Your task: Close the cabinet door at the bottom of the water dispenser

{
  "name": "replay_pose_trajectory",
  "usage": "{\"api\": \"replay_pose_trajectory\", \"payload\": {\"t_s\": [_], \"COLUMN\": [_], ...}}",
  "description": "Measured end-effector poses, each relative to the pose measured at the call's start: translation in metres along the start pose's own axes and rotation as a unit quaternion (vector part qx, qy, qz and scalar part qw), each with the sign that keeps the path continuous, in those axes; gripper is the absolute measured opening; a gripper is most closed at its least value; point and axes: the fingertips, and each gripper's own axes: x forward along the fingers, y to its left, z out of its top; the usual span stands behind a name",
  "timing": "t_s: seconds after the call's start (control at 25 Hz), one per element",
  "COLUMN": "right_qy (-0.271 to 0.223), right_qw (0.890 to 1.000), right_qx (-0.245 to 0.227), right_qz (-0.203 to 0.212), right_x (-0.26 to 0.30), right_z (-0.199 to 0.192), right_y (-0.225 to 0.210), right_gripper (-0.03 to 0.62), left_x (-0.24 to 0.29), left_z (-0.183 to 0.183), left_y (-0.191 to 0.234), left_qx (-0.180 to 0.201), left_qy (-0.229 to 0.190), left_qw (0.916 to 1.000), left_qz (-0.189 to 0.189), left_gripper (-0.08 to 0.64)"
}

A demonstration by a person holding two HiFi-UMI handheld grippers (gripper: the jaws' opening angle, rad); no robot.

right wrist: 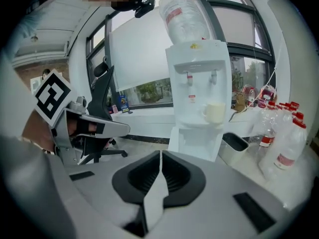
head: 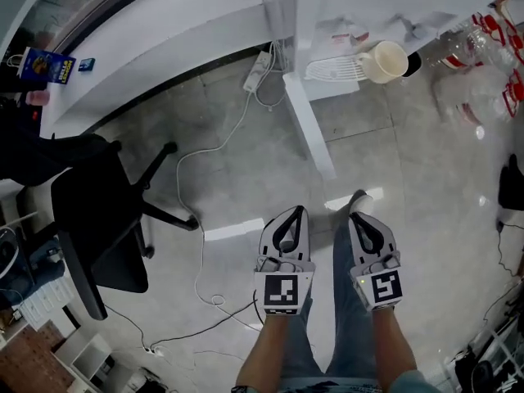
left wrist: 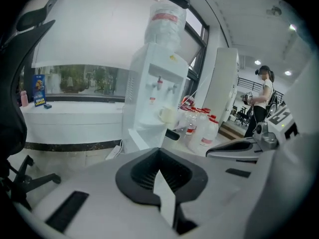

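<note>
Both clenched, both empty: left gripper (head: 292, 213), right gripper (head: 359, 218). Ahead, the tall white water dispenser (right wrist: 198, 83) carries a clear upturned bottle (right wrist: 183, 15) and a cream mug (right wrist: 215, 112), contents unseen. Its white bottom cabinet door (head: 309, 121) stands swung open. Only the left gripper view catches a standing person (left wrist: 263, 91).

My right gripper (right wrist: 160, 156) is facing the water dispenser (right wrist: 198, 83) at twelve o'clock, jaws pressed together, nothing between them. The cabinet door (right wrist: 175, 136) is standing open. A mug (right wrist: 215, 112) is sitting at one o'clock and bottles (right wrist: 286, 143) are standing at three.
</note>
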Motion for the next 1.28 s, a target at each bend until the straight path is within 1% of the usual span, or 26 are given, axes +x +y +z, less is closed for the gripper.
{"api": "replay_pose_trajectory", "payload": {"t_s": [0.16,0.48,0.52,0.56,0.6,0.72,0.92,1.0,1.12,1.28], "right_qy": [0.002,0.025,0.032,0.038,0.044,0.052,0.065,0.071,0.08,0.083], "right_qw": [1.0,1.0,0.999,0.999,0.999,0.997,0.996,0.996,0.995,0.994], "right_qx": [0.003,-0.017,-0.015,-0.005,0.009,0.036,0.038,0.039,0.038,0.044], "right_qz": [-0.009,-0.006,-0.011,-0.019,-0.029,-0.047,-0.045,-0.044,-0.048,-0.059], "right_x": [0.019,0.062,0.068,0.074,0.079,0.092,0.122,0.133,0.147,0.159], "right_z": [-0.029,-0.079,-0.086,-0.092,-0.099,-0.119,-0.149,-0.159,-0.167,-0.168], "right_y": [-0.001,-0.001,-0.002,-0.004,-0.007,-0.01,-0.014,-0.017,-0.022,-0.029], "right_gripper": [0.032,0.035,0.058,0.126,0.176,0.184,0.198,0.202,0.206,0.207], "left_x": [0.016,0.042,0.045,0.048,0.05,0.056,0.073,0.077,0.079,0.084], "left_z": [-0.033,-0.069,-0.073,-0.076,-0.08,-0.094,-0.111,-0.119,-0.128,-0.134], "left_y": [0.002,0.019,0.023,0.027,0.03,0.036,0.042,0.044,0.045,0.049], "left_qx": [0.007,0.004,0.003,-0.001,-0.008,-0.03,-0.027,-0.025,-0.021,-0.027], "left_qy": [0.023,0.036,0.037,0.037,0.036,0.035,0.033,0.044,0.053,0.062], "left_qw": [0.9997,0.9993,0.9993,0.9993,0.9993,0.9988,0.9989,0.9986,0.9982,0.9974], "left_qz": [-0.007,-0.01,-0.008,-0.003,0.002,0.015,0.018,0.018,0.016,0.025], "left_gripper": [0.011,0.011,0.011,0.011,0.009,0.011,0.011,0.011,0.011,0.011]}}
